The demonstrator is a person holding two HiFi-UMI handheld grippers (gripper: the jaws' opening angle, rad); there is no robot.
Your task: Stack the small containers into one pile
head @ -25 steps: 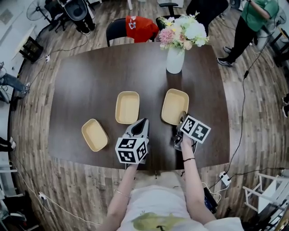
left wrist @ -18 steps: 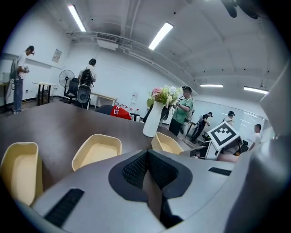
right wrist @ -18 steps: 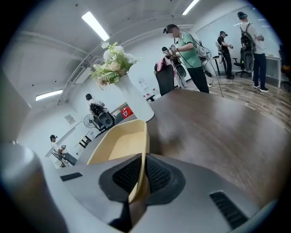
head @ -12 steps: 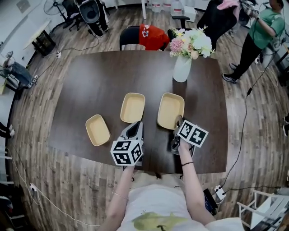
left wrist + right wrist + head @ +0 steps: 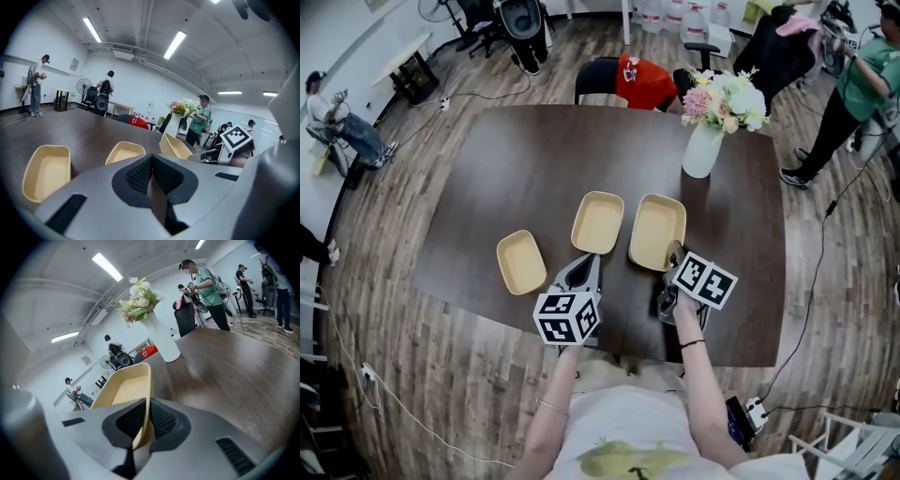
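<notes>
Three shallow beige containers sit on the dark table. The left one and the middle one lie flat. My right gripper is shut on the near rim of the right container, which is tipped up at its near end, close beside the middle one. It shows tilted in the left gripper view. My left gripper is shut and empty, just short of the middle container's near edge.
A white vase of flowers stands at the table's far right. A chair with a red cloth is behind the far edge. People stand around the room. The table's near edge is close under my hands.
The right container, held by my right gripper, has shifted left and now nearly touches the middle one. Both grippers have moved with the hands; the left one stays shut and empty.
</notes>
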